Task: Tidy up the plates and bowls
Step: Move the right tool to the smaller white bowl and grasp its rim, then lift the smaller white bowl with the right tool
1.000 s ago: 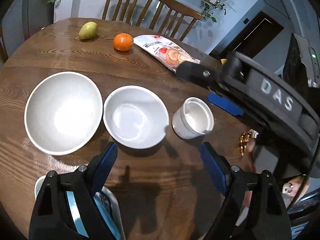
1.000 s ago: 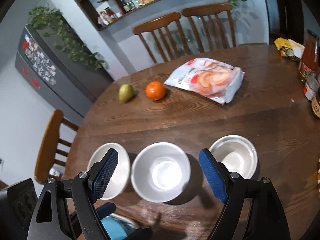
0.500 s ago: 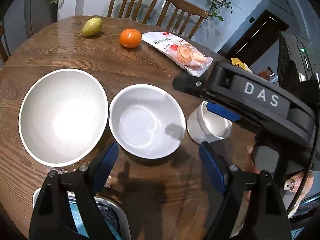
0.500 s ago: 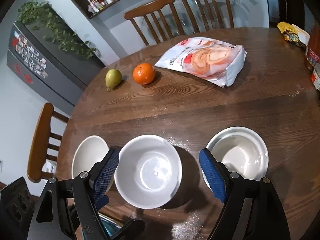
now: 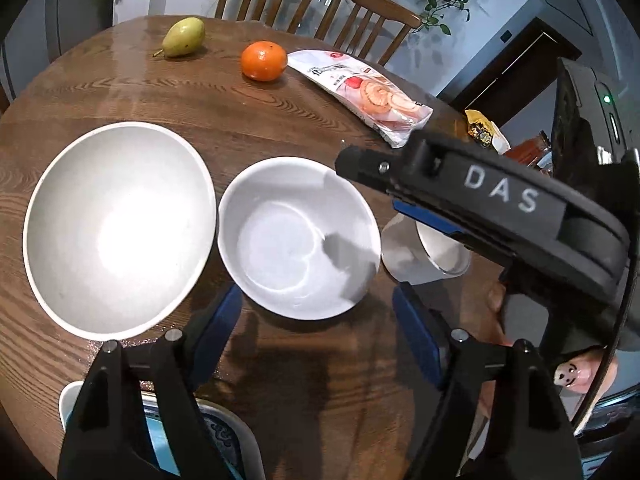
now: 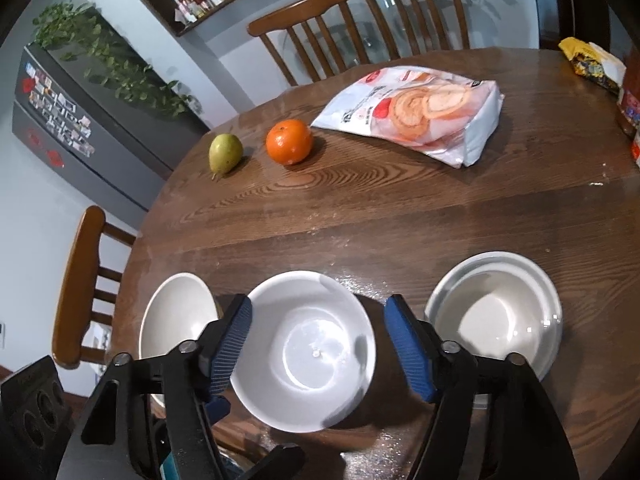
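Note:
Three white bowls stand in a row on the round wooden table [image 5: 120, 92]. In the left wrist view they are a large bowl [image 5: 118, 228], a medium bowl [image 5: 298, 236] and a small bowl [image 5: 424, 256] partly hidden by the right gripper's body. My left gripper [image 5: 316, 332] is open, just short of the medium bowl's near rim. In the right wrist view my right gripper [image 6: 318, 344] is open with its jaws on either side of the medium bowl [image 6: 304, 348]; the large bowl [image 6: 176, 316] is left, the small bowl [image 6: 494, 312] right.
A pear [image 6: 225, 153], an orange [image 6: 289, 141] and a snack bag [image 6: 416, 114] lie farther back on the table. Jars and a yellow packet [image 6: 592, 62] sit at the right edge. A blue-patterned plate [image 5: 224, 436] lies under the left gripper. Chairs [image 6: 320, 32] ring the table.
Both grippers have moved forward and lower toward the bowls. The right gripper's jaws now straddle the medium bowl. The bowls have not moved.

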`<state>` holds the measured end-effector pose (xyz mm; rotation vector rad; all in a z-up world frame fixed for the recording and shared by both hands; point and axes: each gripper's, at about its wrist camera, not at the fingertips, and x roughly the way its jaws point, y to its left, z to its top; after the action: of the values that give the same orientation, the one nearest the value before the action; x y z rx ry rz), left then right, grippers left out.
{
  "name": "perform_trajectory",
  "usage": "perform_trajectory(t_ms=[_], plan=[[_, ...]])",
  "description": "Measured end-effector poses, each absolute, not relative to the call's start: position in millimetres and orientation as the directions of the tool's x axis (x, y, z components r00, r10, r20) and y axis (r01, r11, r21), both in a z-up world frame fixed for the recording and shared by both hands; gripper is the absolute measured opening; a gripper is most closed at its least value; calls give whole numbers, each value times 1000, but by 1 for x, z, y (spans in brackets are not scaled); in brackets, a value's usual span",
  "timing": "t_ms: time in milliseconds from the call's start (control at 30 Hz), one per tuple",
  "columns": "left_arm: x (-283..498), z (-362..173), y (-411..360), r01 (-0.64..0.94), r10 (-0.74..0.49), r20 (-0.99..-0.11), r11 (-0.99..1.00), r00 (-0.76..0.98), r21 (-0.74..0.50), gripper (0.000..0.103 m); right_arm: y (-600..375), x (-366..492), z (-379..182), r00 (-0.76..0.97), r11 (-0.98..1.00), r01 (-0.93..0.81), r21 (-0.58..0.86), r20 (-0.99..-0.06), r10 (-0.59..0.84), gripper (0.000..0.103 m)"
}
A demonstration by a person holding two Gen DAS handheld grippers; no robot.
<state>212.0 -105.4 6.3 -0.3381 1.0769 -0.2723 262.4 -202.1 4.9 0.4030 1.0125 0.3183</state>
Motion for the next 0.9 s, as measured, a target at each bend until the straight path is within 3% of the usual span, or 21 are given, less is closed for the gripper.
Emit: perform_trajectory(t_ms=[233,733,900], plan=[[214,4,-104,48,-380,-808,914,451,-403,62,-198,265,-1,481,898,-55,436,-777,406,63],[214,4,-103,53,-391,-802,909,451,-413,61,-191,268,-12,416,906,-41,422,-817,399,63],[211,7,-108,89,-427,-790,896,440,-435,61,-186,263,-5,406,884,-98,458,-792,455,63]])
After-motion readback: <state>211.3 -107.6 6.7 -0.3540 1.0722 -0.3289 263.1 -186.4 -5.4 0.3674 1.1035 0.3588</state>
